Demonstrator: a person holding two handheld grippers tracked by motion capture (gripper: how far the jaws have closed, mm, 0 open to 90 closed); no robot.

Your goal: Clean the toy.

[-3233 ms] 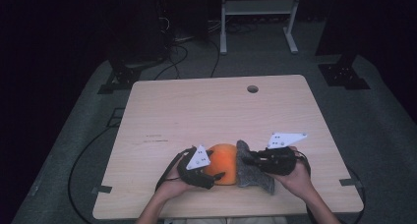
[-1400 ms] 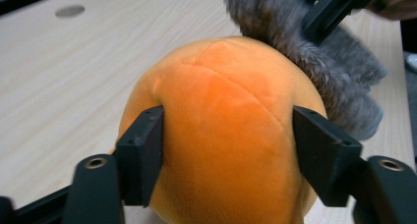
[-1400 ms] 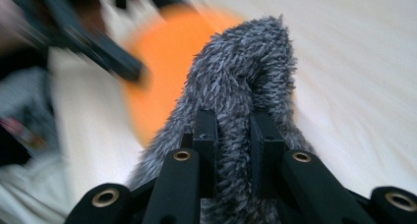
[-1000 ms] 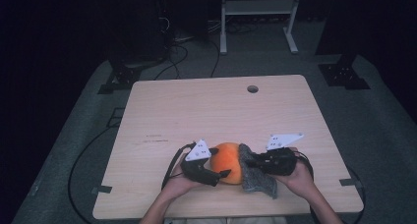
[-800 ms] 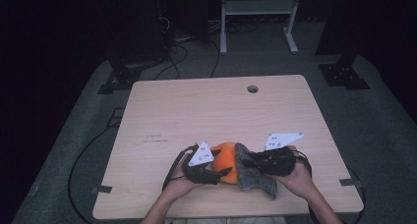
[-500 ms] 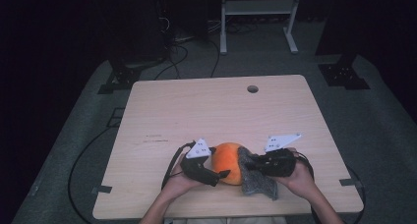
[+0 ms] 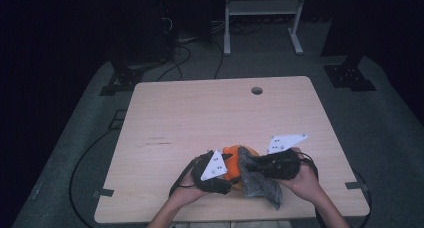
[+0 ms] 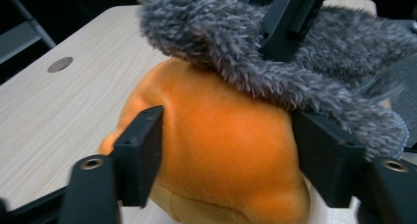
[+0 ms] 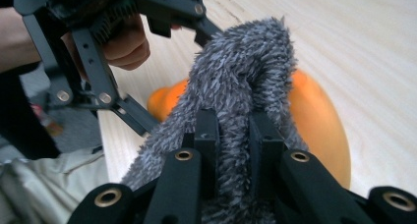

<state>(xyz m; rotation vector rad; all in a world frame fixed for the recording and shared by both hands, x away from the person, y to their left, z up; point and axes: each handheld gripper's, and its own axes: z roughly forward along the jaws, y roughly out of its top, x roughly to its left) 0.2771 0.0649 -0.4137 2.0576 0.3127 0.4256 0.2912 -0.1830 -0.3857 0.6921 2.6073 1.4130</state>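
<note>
Mostly hidden under grey fleece (image 7: 257,180) in the clenched right tool (image 7: 256,164): orange plush (image 8: 221,155), left tool (image 8: 226,157) closing around it.

The pale wooden table (image 7: 200,118) is left bare from nine through twelve to three o'clock of the round orange plush toy (image 7: 231,153), broken only by a small round hole (image 7: 257,90) at one o'clock. Passage at six o'clock is blocked by the grey furry cloth (image 7: 260,180) and both hand-held grippers.
</note>
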